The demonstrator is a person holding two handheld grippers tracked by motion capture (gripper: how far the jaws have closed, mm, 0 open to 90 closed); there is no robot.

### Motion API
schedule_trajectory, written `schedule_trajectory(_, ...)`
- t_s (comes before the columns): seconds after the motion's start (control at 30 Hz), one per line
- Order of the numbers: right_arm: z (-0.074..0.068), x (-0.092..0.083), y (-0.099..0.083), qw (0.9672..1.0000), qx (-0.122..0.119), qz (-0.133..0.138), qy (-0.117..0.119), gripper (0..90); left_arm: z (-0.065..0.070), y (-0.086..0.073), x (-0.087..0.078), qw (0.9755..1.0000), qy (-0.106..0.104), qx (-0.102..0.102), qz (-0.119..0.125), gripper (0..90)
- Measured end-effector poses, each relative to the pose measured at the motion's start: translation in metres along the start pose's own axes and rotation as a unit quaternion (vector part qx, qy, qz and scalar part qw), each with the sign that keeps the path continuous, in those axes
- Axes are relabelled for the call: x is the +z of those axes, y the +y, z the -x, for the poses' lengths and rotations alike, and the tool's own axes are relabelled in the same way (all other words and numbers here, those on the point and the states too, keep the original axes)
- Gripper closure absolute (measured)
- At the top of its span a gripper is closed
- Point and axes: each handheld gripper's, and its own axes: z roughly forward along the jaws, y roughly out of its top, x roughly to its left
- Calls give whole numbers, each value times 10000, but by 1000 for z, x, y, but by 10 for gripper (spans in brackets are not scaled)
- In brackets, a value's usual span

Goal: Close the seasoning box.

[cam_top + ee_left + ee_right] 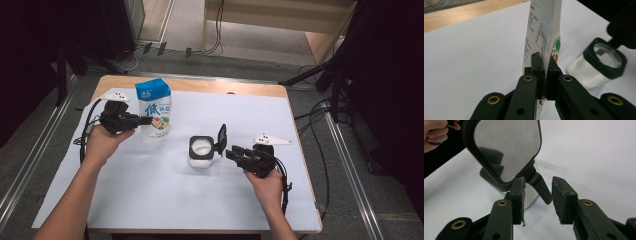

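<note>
Across the light wooden table (225,86), spread flat as a clean working ground: a large white paper sheet (150,190). Toward the far left of it, standing upright, a blue-and-white printed bag (155,107) (546,30). Kept upright probably not by itself but by the left gripper (145,120) (545,62), clenched on the bag's side edge from the left, pads pressing the thin seam flat between them. Gripped at the edge most likely so as to lift and tip the bag without crushing its body. Near the middle of the sheet, well apart from the bag: a square clear jar with a black rim (201,152) (599,67), resting on its base, white powder (201,147) inside. Opened already, with the black hinged lid (221,137) (506,147) standing up at its right side, so leaving the mouth free, perhaps for pouring from the bag. Just beside that lid, coming in from the right, the right gripper (232,152) (537,192): jaws released and apart, the lid's black hinge tab (540,186) between them. Not pinched by both pads, as far as can be seen; seemingly placed there to steady the lid or hold it back.
</note>
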Motion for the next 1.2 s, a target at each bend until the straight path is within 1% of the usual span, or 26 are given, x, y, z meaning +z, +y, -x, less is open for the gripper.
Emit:
schedule_trajectory(0.07, 4, 2, 1, 10000, 8, 3, -33, 648, -5, -2, 1, 9999, 73, -12, 70, 898)
schedule_trajectory(0.1, 6, 3, 2, 10000, 44, -2, -43, 648, -8, -3, 2, 9999, 70, -78, 97, 898)
schedule_trajectory(0.13, 8, 3, 2, 10000, 68, -6, -67, 649, -11, -5, 4, 9998, 122, -118, 100, 897)
schedule_trajectory(0.2, 12, 4, 3, 9999, 129, -11, -87, 651, -16, -7, 6, 9997, 186, -137, 40, 895)
schedule_trajectory(0.23, 14, 4, 2, 9998, 169, 0, -94, 653, -16, -9, 7, 9996, 198, -206, 73, 895)
schedule_trajectory(0.27, 15, 4, 2, 9998, 183, 9, -98, 655, -18, -10, 8, 9997, 157, -188, 38, 895)
schedule_trajectory(0.3, 15, 3, 2, 9997, 202, 25, -97, 655, -18, -11, 9, 9997, 197, -164, 43, 894)
schedule_trajectory(0.37, 16, 2, 1, 9997, 216, 66, -97, 655, -20, -14, 11, 9996, 223, -140, -31, 894)
schedule_trajectory(0.4, 16, 1, 1, 9997, 224, 68, -98, 655, -20, -15, 12, 9995, 248, -166, -38, 893)
schedule_trajectory(0.5, 16, 1, 0, 9997, 226, 54, -105, 655, -21, -19, 15, 9993, 301, -116, -163, 891)
schedule_trajectory(0.53, 16, 1, 0, 9997, 220, 51, -111, 655, -22, -20, 15, 9993, 314, -107, -159, 890)
schedule_trajectory(0.6, 17, 1, -1, 9997, 217, 51, -112, 655, -23, -22, 14, 9996, 251, -144, -65, 888)
schedule_trajectory(0.63, 17, 1, -1, 9997, 214, 49, -109, 655, -24, -24, 14, 9996, 232, -143, -68, 888)
schedule_trajectory(0.7, 17, 1, -1, 9997, 221, 35, -113, 655, -25, -27, 14, 9995, 259, -176, -105, 884)
schedule_trajectory(0.77, 17, 2, -2, 9997, 207, 17, -107, 655, -26, -30, 13, 9994, 266, -213, -87, 879)
schedule_trajectory(0.8, 16, 3, -2, 9998, 192, -7, -107, 655, -27, -31, 13, 9994, 240, -223, -108, 875)
schedule_trajectory(0.87, 15, 4, -3, 9998, 150, -37, -119, 656, -26, -34, 12, 9995, 243, -195, -107, 868)
schedule_trajectory(0.9, 15, 4, -3, 9998, 152, -44, -115, 657, -26, -34, 12, 9994, 223, -177, -181, 863)
schedule_trajectory(0.93, 14, 4, -3, 9998, 141, -47, -102, 658, -25, -35, 12, 9994, 241, -142, -202, 858)
schedule_trajectory(0.97, 14, 5, -3, 9999, 116, -44, -104, 662, -25, -37, 13, 9994, 252, -125, -177, 850)
schedule_trajectory(1.03, 14, 5, -3, 9999, 118, -44, -94, 664, -25, -40, 14, 9994, 202, -191, -184, 838)
schedule_trajectory(1.1, 14, 5, -2, 9999, 117, -36, -91, 669, -25, -40, 15, 9993, 207, -189, -243, 825)
schedule_trajectory(1.2, 14, 6, -2, 9999, 121, -39, -85, 673, -25, -41, 15, 9994, 189, -188, -234, 818)
